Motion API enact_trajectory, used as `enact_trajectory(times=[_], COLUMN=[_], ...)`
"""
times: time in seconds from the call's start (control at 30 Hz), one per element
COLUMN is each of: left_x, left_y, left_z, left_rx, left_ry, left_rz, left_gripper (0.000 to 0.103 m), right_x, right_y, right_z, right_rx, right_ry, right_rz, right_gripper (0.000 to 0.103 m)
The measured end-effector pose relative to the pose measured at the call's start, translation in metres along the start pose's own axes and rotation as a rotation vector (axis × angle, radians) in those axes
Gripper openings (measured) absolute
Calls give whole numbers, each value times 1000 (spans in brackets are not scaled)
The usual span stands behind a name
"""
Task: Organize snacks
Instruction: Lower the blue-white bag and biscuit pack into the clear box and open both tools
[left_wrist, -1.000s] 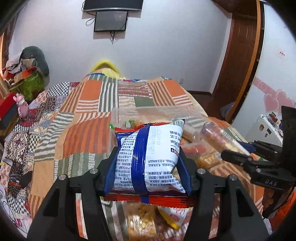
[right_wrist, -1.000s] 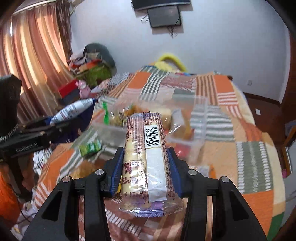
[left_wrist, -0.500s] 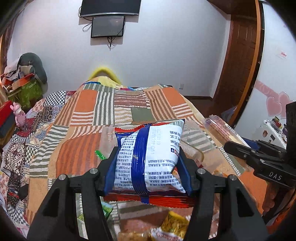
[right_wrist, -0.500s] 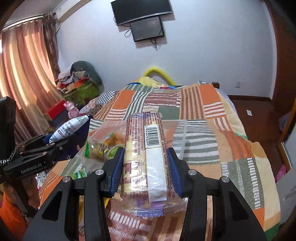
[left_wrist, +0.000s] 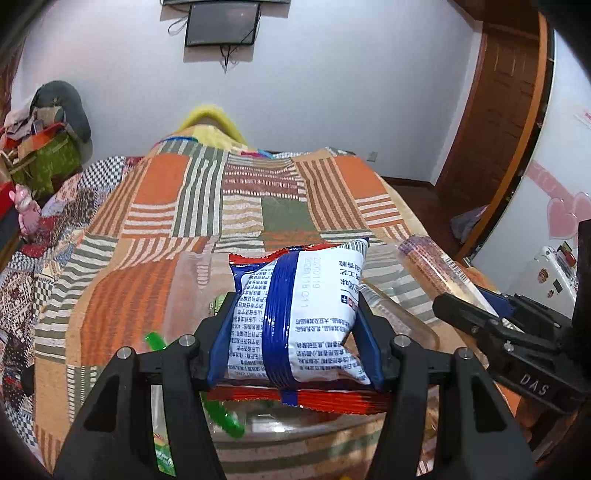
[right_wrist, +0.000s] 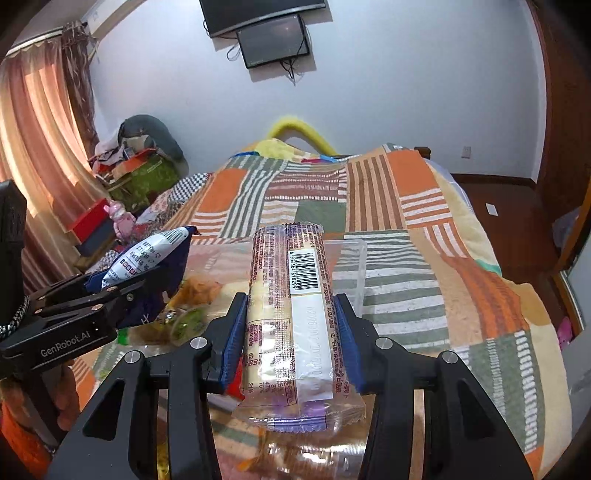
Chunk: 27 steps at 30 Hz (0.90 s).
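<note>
My left gripper (left_wrist: 293, 314) is shut on a white, blue and red snack bag (left_wrist: 299, 314), held above a clear plastic bin (left_wrist: 192, 291) on the bed. My right gripper (right_wrist: 290, 325) is shut on a long clear pack of biscuits (right_wrist: 291, 314) with a barcode, held above the same clear bin (right_wrist: 354, 273). The bin holds several small snacks, some green (right_wrist: 188, 321). The right gripper shows at the right of the left wrist view (left_wrist: 476, 317). The left gripper and its bag show at the left of the right wrist view (right_wrist: 122, 280).
The bin sits on a bed with an orange, green and white striped patchwork quilt (left_wrist: 258, 199). A yellow pillow (right_wrist: 291, 136) lies at the head. Clutter and a pink toy (right_wrist: 118, 218) stand left of the bed. A wooden door (left_wrist: 491, 110) is at the right.
Both grippers have risen and tilted up with their packs still held. The bin and its loose snacks have dropped lower in both views, and more of the quilt and wall shows.
</note>
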<state>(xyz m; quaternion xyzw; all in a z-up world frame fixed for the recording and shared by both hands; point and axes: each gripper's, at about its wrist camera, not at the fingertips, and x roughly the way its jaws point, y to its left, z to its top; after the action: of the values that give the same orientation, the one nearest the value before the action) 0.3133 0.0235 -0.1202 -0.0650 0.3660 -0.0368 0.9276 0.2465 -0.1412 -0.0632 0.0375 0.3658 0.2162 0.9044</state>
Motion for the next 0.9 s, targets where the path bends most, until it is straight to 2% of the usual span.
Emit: enact_trajectory(times=[0.33,0.47,0.9], left_x=[20,17,-57], left_y=[-6,-5,-4], left_z=[-3,-3,-5], left_rx=[50,30,70], left_ry=[34,39,-42], left_rz=[33,15,26], left_gripper=[61,64,72], right_x=[19,11,-40], right_y=[-1,-2,-2], right_z=[-3,-1,-1], right_rx=[-15,-23,-33], right_ry=[55,39,-1], right_rz=[-4,-5,14], right_gripper=[44,44,60])
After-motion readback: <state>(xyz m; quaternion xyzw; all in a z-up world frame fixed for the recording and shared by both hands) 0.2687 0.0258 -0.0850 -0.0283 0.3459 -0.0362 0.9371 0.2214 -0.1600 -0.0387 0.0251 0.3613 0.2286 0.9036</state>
